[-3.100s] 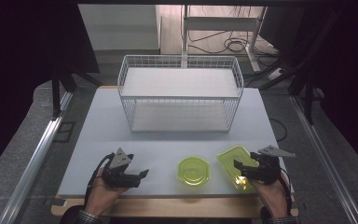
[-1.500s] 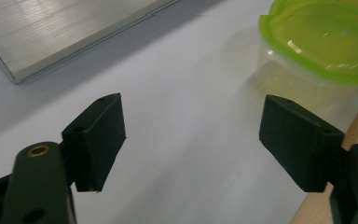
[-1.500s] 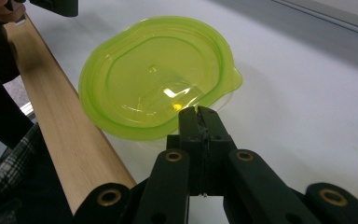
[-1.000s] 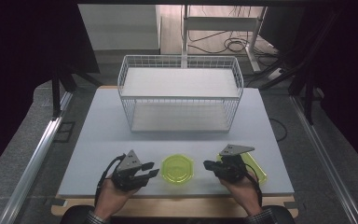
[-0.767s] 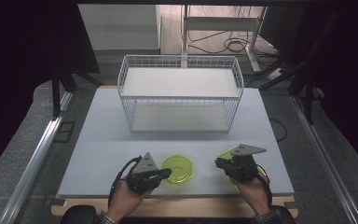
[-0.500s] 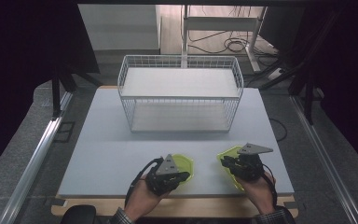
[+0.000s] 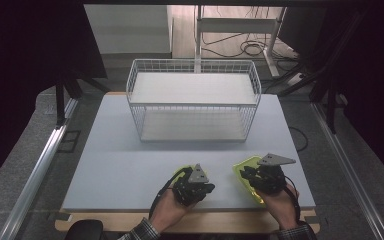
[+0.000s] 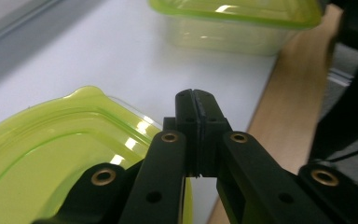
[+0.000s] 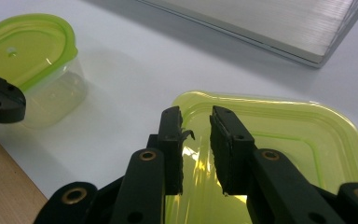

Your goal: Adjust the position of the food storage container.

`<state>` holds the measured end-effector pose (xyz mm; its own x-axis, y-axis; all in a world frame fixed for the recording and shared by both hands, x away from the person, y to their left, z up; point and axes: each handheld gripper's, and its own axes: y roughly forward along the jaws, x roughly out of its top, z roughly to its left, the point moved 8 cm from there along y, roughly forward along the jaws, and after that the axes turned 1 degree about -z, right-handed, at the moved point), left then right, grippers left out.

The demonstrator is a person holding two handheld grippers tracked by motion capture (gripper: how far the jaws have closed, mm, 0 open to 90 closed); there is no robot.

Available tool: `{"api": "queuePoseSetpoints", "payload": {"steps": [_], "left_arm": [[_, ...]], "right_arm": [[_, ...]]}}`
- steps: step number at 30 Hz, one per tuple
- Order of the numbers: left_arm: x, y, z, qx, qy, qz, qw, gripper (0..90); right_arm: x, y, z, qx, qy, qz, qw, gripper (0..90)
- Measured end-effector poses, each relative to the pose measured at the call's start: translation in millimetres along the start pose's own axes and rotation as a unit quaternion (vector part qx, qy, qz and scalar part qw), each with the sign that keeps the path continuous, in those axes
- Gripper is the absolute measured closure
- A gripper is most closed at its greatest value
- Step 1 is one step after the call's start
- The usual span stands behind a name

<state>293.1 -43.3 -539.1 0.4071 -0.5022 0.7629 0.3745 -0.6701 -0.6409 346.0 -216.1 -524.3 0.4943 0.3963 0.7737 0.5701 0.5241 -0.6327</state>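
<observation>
Rounded green-lidded container [image 8: 51, 158] sits at the near edge of the table [image 7: 130, 165], about 6 o'clock on the tabletop as seen from the high view. Lid on, clear body beneath. Left tongs [image 8: 196, 100] are over its 3 o'clock rim, pressed fully together with no gap between the pads. The left gripper view does not settle whether the lid's lip is caught between them. The person's left hand comes in from the 6 o'clock side.

Square green-lidded container [image 9: 284, 135] lies at 3 o'clock of the rounded one, well apart from it, also along the near edge. Right tongs [image 9: 196, 116] hang just above the lid's near side. They are slightly spread and have just been opening; a narrow gap shows between the pads. The lid is seen through that gap, below them, and nothing is pinched.

White wire basket [image 7: 192, 100] stands at 12 o'clock on the table, well apart from both containers. A wooden strip runs along the table's 6 o'clock edge, just beside the rounded container.
</observation>
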Motion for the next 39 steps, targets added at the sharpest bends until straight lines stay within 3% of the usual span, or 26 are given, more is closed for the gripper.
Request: {"api": "queuePoseSetpoints", "payload": {"steps": [3,11,15,23,35,39], "left_arm": [[-1.2,-1.9,4.4,0.006,-0.007,-0.001,1.0,89.8],[-13.8,-17.4,33.7,0.036,-0.04,-0.001,0.9986,89.8],[-30.6,-30.8,57.5,0.064,-0.064,0.008,0.9958,89.8],[-51.4,-55.7,87.8,0.103,-0.1,0.011,0.9896,89.7],[-69.2,-77.1,113.3,0.123,-0.136,0.012,0.983,89.7],[-67.2,-80.6,112.5,0.116,-0.134,0.008,0.9841,89.3]], "right_arm": [[-0.3,-1.1,-1.5,-0.002,0.001,-0.001,1.0,72.4],[-1.1,-1.1,-2.5,-0.004,-0.001,0.001,1.0,71.7],[-1.9,0.2,-1.8,-0.004,-0.002,0.004,1.0,71.1],[-2.8,2.0,0.1,-0.004,-0.006,0.007,1.0,70.8],[-3.2,2.4,0.0,-0.003,-0.005,0.008,1.0,70.5],[-3.2,2.7,0.1,-0.002,-0.005,0.009,0.9999,70.3]]}}
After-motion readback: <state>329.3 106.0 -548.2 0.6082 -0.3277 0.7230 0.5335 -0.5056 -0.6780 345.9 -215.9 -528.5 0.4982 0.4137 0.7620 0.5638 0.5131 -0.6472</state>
